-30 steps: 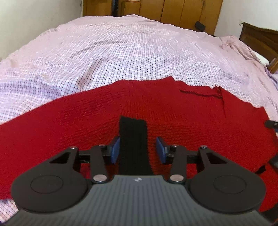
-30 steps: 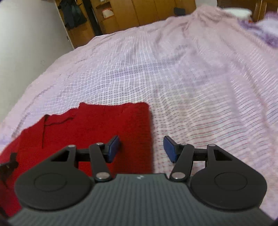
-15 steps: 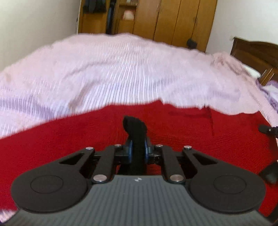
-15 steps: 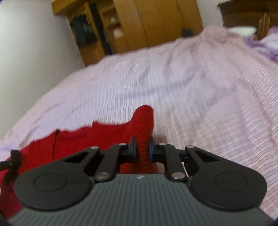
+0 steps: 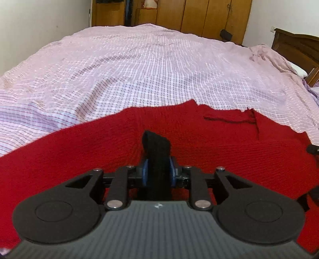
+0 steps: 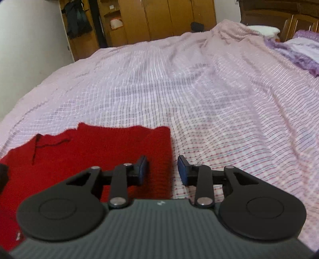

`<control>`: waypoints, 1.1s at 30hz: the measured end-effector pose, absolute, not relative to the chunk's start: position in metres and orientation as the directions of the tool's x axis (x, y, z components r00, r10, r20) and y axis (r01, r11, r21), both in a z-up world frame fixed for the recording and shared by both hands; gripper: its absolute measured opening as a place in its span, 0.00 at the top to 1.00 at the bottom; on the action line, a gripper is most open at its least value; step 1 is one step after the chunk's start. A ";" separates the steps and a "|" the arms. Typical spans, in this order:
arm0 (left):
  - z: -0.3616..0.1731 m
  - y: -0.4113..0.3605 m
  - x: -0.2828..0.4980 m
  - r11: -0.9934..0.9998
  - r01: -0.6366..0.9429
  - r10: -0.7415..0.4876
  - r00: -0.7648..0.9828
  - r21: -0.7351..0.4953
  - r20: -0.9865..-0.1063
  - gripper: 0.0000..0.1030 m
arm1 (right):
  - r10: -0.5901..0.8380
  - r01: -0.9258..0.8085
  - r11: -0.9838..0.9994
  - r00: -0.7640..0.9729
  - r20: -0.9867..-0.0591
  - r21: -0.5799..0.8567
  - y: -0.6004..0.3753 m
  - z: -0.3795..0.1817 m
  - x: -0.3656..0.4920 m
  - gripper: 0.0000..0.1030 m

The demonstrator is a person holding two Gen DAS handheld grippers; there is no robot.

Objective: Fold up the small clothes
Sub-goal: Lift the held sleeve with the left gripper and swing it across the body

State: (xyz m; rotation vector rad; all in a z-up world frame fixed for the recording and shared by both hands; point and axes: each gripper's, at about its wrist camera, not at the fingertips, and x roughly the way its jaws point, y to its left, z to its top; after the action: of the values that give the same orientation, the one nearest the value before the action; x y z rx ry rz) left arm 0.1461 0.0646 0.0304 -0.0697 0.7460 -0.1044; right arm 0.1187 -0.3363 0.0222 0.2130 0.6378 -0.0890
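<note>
Red knitted garment (image 5: 199,143) spread flat on the checked pink bedspread (image 5: 159,69), along the near edge of the bed; its far hem runs across the spread, with a dark thread line visible toward the garment's right part. Black strap (image 5: 156,151) standing up from the red cloth, its folded top bulging above the left gripper (image 5: 158,175); the blue pads (image 5: 145,175) press on the strap from both sides, though these jaws have just been easing apart. Right gripper (image 6: 163,169) poised over the garment's right edge (image 6: 168,159); its fingers (image 6: 142,167) stand apart, having just been opening, one above the red knit and the other above the bedspread, the cloth edge lying between them without being pinched. Wooden wardrobe (image 5: 199,18) beyond the far edge of the bed; dark headboard (image 5: 297,49) at its right corner.
</note>
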 end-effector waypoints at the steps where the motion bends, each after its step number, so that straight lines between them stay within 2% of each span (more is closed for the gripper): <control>1: 0.036 0.066 0.141 0.994 0.067 -0.111 0.734 -0.092 -0.669 0.72 | -0.014 0.145 0.974 0.804 -0.595 0.174 -0.337 0.028 0.114 0.64; 6: 0.056 0.081 0.113 0.996 0.047 -0.089 0.747 -0.081 -0.659 0.70 | 0.034 0.098 0.976 0.814 -0.579 0.194 -0.331 0.054 0.090 0.62; 8: 0.062 0.090 0.102 0.996 0.025 -0.077 0.744 -0.088 -0.663 0.69 | 0.051 0.072 0.979 0.817 -0.574 0.189 -0.325 0.063 0.079 0.51; 9: 0.064 0.094 0.097 0.996 0.013 -0.070 0.744 -0.090 -0.664 0.68 | 0.060 0.058 0.981 0.819 -0.571 0.186 -0.321 0.068 0.072 0.49; 15: 0.073 0.122 0.059 0.992 -0.074 -0.015 0.743 -0.105 -0.669 0.59 | 0.131 -0.022 0.981 0.806 -0.577 0.192 -0.298 0.091 0.039 0.49; 23: 0.073 0.177 0.016 0.959 -0.224 0.045 0.724 -0.173 -0.689 0.58 | 0.195 -0.067 0.971 0.781 -0.593 0.231 -0.272 0.097 -0.005 0.49; 33: 0.055 0.236 -0.011 0.850 -0.420 0.088 0.708 -0.318 -0.701 0.38 | 0.190 -0.029 0.965 0.765 -0.615 0.262 -0.250 0.070 -0.037 0.47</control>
State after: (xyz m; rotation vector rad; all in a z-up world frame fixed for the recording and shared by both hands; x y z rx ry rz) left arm -0.0112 0.2361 0.0547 -0.4854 0.7358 0.2947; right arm -0.0369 -0.2504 0.0700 0.2447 0.6913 0.1201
